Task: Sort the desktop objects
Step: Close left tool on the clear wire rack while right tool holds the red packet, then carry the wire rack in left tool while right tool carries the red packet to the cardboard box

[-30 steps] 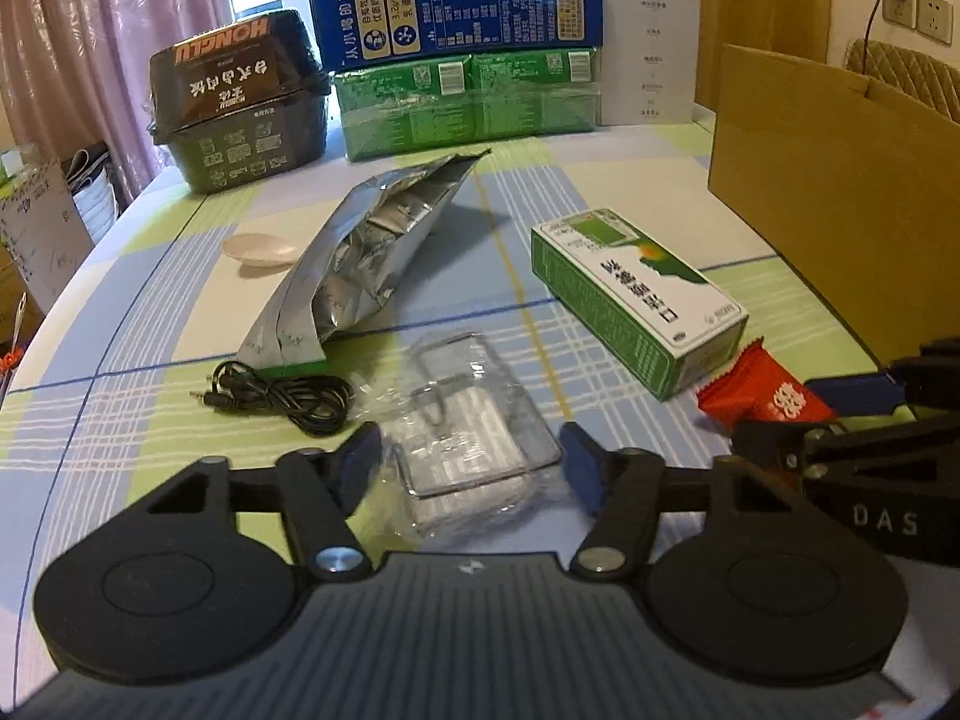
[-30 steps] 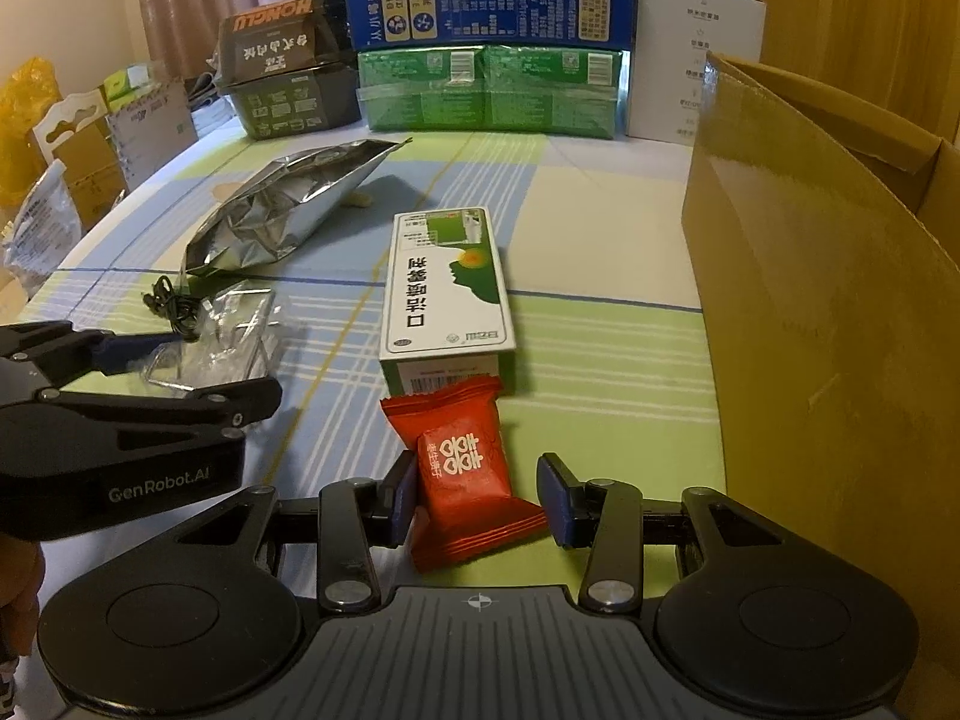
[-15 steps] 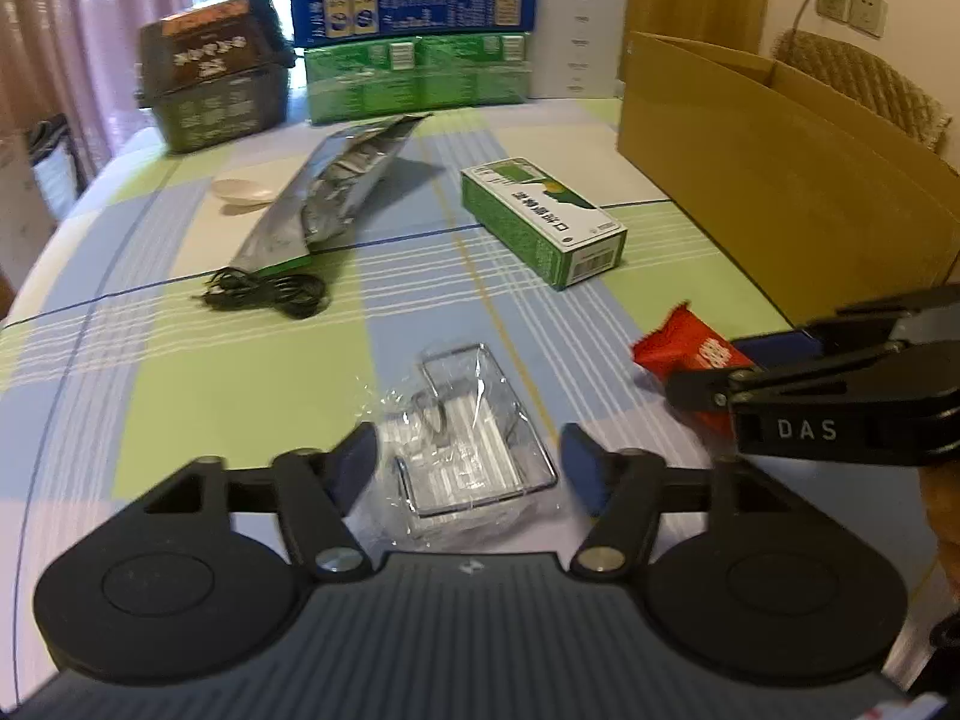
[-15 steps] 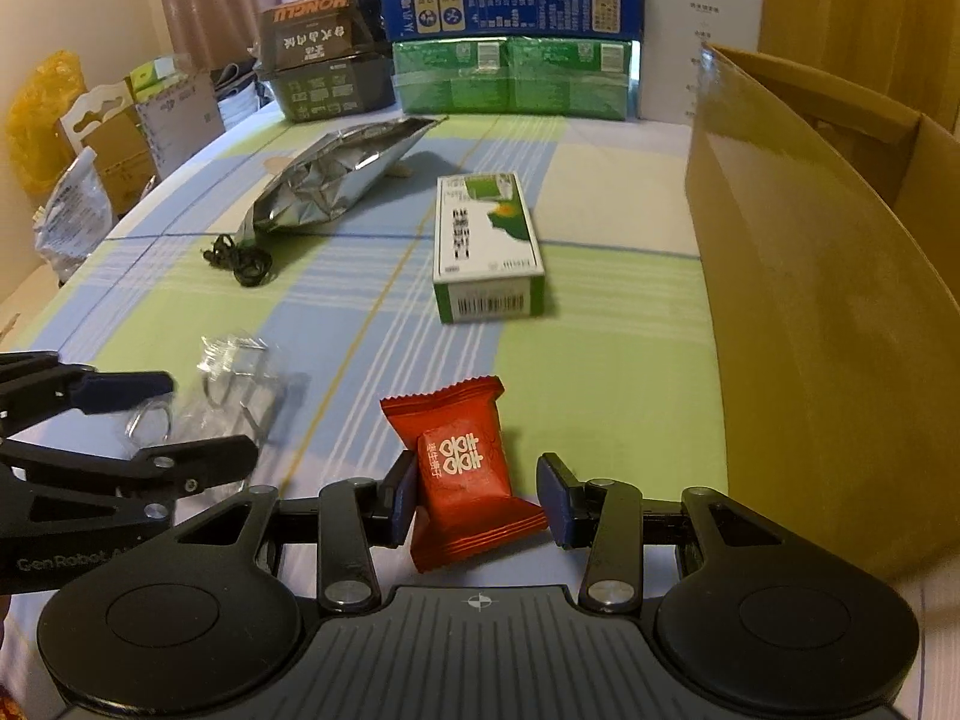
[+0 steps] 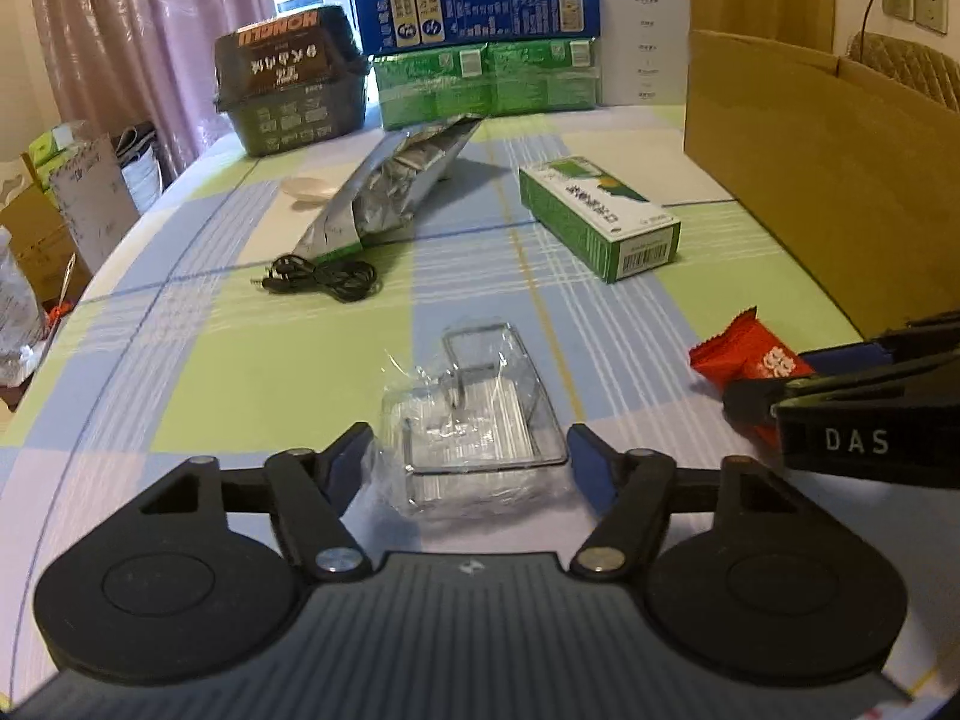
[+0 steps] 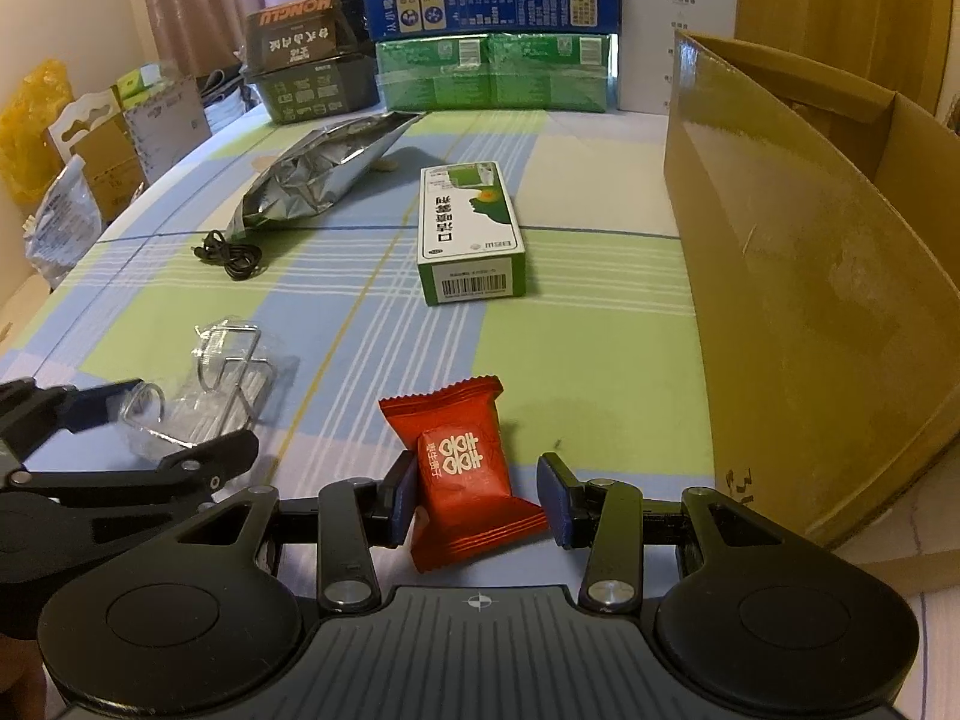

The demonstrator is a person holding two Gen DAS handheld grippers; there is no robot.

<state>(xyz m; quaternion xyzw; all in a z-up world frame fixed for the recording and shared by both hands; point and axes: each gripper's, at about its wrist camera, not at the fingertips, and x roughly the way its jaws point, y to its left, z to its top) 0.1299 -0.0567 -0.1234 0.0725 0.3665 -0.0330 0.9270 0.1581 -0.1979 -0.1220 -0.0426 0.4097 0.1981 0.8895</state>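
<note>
the left tool (image 5: 468, 462) is sitting with its blue fingers spread wide on either side of a clear plastic packet (image 5: 474, 426) holding bent metal wire, neither pad visibly pressing it. the packet is lying on the checked table (image 5: 180, 360). the right tool (image 6: 477, 501) is framing a red candy wrapper (image 6: 465, 468); its left pad is touching the wrapper's edge while the right pad is standing slightly off, so whether it is gripping cannot be told. beyond them a green and white box (image 6: 471, 234) is lying flat, with a coiled black cable (image 6: 231, 252) and a crumpled silver foil bag (image 6: 312, 174) off to the left. an open cardboard box (image 6: 798, 276) is standing along the right side of the table.
</note>
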